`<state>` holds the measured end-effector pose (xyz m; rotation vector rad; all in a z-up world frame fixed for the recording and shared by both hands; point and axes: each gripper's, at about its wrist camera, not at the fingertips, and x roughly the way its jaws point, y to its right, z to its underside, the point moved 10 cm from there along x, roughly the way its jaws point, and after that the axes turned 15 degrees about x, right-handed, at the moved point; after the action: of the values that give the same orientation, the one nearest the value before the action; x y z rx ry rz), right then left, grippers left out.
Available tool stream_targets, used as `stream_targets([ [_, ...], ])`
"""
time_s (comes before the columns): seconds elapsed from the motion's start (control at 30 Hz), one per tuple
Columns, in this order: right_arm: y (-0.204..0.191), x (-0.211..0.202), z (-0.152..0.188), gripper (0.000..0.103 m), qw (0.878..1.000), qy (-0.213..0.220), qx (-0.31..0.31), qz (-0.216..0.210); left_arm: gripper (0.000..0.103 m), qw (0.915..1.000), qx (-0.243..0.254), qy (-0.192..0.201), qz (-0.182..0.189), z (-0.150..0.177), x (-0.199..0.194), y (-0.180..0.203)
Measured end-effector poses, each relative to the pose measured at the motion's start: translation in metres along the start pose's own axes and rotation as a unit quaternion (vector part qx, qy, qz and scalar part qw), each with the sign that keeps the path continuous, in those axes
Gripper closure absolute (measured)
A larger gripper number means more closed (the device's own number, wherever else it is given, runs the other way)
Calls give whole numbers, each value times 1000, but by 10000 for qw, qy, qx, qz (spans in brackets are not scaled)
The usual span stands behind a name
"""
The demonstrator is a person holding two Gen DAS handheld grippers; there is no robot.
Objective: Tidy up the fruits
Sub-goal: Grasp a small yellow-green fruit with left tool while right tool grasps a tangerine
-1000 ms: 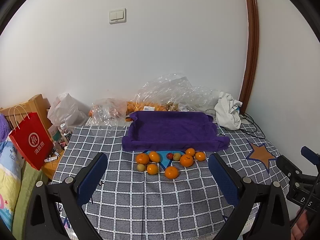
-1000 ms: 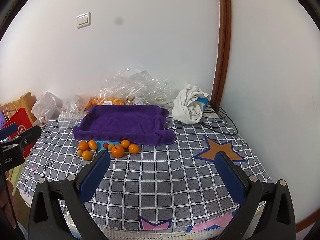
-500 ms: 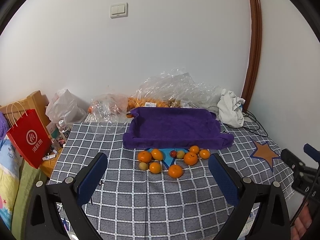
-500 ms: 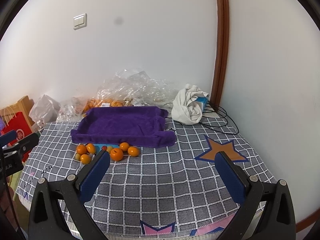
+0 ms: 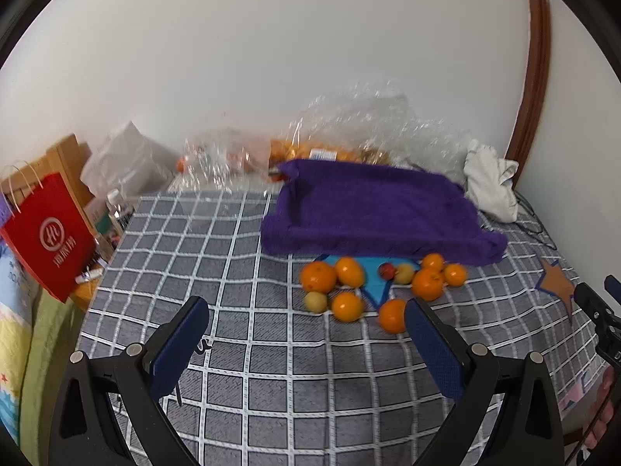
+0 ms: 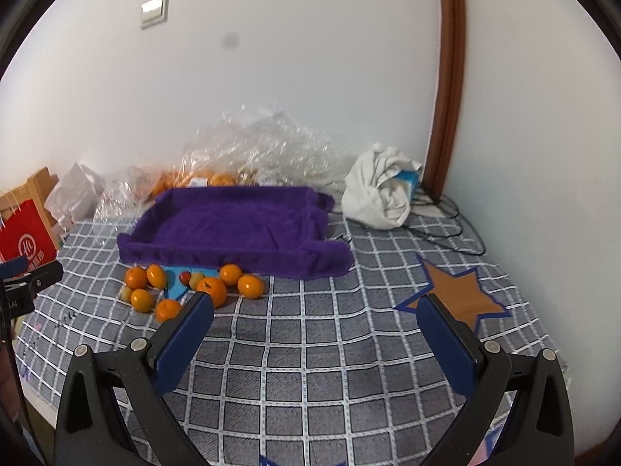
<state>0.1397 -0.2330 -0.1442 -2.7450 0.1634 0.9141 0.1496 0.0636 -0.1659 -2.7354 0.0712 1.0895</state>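
Checked bed cover against a white wall. Purple tray sits empty near the wall, likely the drop target. Your fruits are clustered just in front of its near edge, none inside. Left gripper and right gripper: fingers spread wide, holding nothing, both short of the pile.

- Red paper shopping bag at nine o'clock.
- Crumpled white cloth at two o'clock, black cables beside it.
- Double light switch at eleven o'clock.
- Clear plastic bags at twelve.
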Motion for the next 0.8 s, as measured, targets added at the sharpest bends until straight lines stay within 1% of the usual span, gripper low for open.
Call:
stream_targets([
  [0.07,-3,16,7,1,9999,-117,-61,14,5,9999,-17,-106,61,6,13,-4],
  [0.17,-15,41,18,1,9989,-400,-90,-208,7,9996,-76,-270,89,15,34,-11],
  [0.27,-24,60,26,3,9980,-503,-87,-371,8,9992,-119,-360,90,23,47,-15],
  [0.37,-31,80,32,10,9977,-553,-160,-371,8,9990,-105,-425,42,28,59,-21],
  [0.43,-35,93,35,20,9971,-619,-236,-378,8,9987,-107,-497,-1,32,66,-24],
  [0.5,-40,106,38,25,9959,-730,-320,-427,9,9981,-138,-601,-6,37,72,-27],
  [0.53,-41,112,39,26,9954,-776,-346,-433,13,9979,-132,-642,15,39,73,-28],
  [0.57,-43,120,40,27,9949,-820,-369,-467,14,9977,-122,-671,24,41,74,-28],
  [0.63,-47,134,40,28,9935,-925,-349,-567,15,9978,-106,-655,19,41,75,-29],
  [0.67,-50,141,42,30,9918,-1045,-303,-669,15,9979,-110,-643,41,41,75,-30],
  [0.7,-53,149,44,34,9895,-1188,-268,-777,15,9979,-121,-630,103,41,75,-29],
  [0.73,-55,155,45,38,9882,-1266,-265,-823,15,9978,-142,-621,194,41,75,-28],
  [0.8,-57,169,48,40,9862,-1414,-306,-805,15,9974,-221,-626,289,42,76,-27],
])
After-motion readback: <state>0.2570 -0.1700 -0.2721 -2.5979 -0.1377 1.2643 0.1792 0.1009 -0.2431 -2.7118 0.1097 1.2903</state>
